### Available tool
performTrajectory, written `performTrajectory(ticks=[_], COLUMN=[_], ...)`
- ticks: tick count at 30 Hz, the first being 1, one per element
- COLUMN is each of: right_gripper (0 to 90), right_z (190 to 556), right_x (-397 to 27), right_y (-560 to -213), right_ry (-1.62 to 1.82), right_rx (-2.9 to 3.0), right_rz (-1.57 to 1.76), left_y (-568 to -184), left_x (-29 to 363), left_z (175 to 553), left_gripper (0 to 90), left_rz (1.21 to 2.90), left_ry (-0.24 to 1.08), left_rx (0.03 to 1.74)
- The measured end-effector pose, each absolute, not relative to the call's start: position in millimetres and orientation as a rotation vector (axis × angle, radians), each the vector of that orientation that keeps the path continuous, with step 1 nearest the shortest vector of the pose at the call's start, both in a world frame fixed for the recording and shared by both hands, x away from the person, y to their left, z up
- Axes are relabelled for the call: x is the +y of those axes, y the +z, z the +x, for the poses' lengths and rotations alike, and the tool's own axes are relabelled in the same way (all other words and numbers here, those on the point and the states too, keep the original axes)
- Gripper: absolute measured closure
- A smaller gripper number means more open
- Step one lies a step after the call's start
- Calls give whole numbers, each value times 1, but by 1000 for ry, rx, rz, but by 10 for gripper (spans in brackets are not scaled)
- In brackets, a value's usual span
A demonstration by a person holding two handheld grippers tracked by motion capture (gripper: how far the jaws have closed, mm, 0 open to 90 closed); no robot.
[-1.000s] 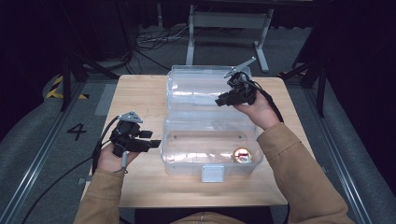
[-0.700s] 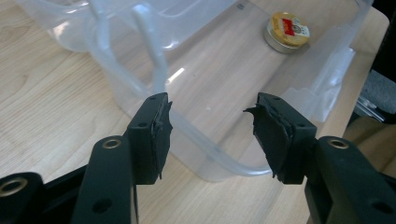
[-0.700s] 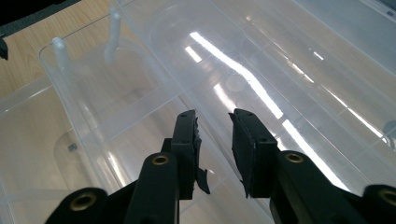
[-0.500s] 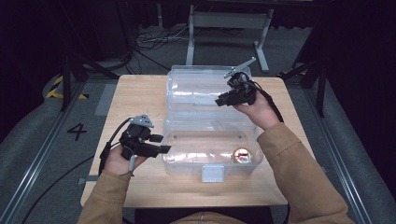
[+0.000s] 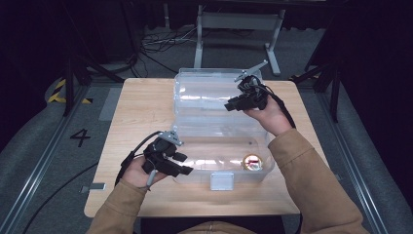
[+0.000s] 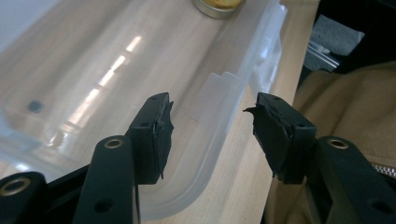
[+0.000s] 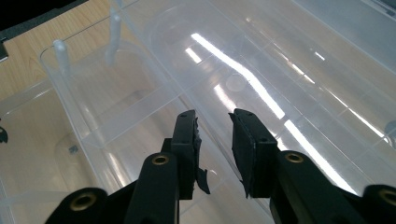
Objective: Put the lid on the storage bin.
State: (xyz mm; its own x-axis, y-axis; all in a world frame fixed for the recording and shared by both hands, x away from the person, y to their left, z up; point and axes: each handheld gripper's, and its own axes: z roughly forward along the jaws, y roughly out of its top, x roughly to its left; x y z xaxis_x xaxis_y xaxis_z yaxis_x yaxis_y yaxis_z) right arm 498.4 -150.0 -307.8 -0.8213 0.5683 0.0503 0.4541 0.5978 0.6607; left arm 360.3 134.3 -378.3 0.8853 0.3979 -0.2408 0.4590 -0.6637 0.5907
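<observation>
A clear plastic box [image 5: 209, 146] lies on the wooden table with its clear lid [image 5: 209, 90] swung back behind it. A small round gold tin [image 5: 252, 162] rests in the box's near right corner, and the tin [image 6: 217, 5] also appears at the top of the left gripper view. My left gripper [image 5: 187, 170] is open at the box's near left corner. Its jaws [image 6: 210, 116] stand either side of the box rim [image 6: 224, 121] without touching it. My right gripper [image 5: 228, 105] sits at the lid's right side, and its jaws [image 7: 215, 135] are closed on the lid's clear rim [image 7: 154, 60].
A white latch tab [image 5: 221, 181] sits on the box's near wall. Bare table [image 5: 141, 112] lies to the left of the box. A metal stand [image 5: 238, 24] and cables are on the floor beyond the table. The person's tan sleeves come in from the bottom.
My left gripper has moved right and nearer, from beside the box to its near left corner. The right gripper and the lid have stayed still.
</observation>
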Motion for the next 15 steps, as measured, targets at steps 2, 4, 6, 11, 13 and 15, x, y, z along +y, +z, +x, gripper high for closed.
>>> performTrajectory(ticks=[2,4,6,11,13,15], right_gripper=[712,712,712,712,712,712], right_z=[498,498,498,498,498,497], right_x=[-150,-150,-150,-150,-151,-150], right_y=[-308,-308,-308,-309,-309,-309], right_ry=[1031,1033,1036,1042,1044,1044], right_rx=[2655,2655,2653,2651,2652,2651], right_rz=[857,856,858,860,861,859], left_y=[-381,-384,-389,-400,-404,-406], left_x=[130,126,122,111,106,103], left_z=[360,360,360,360,359,357], left_gripper=[469,469,470,517,550,649], left_rz=[2397,2411,2429,2504,2565,2608], left_ry=[-136,-151,-169,-222,-184,-112], left_rx=[596,590,581,552,545,544])
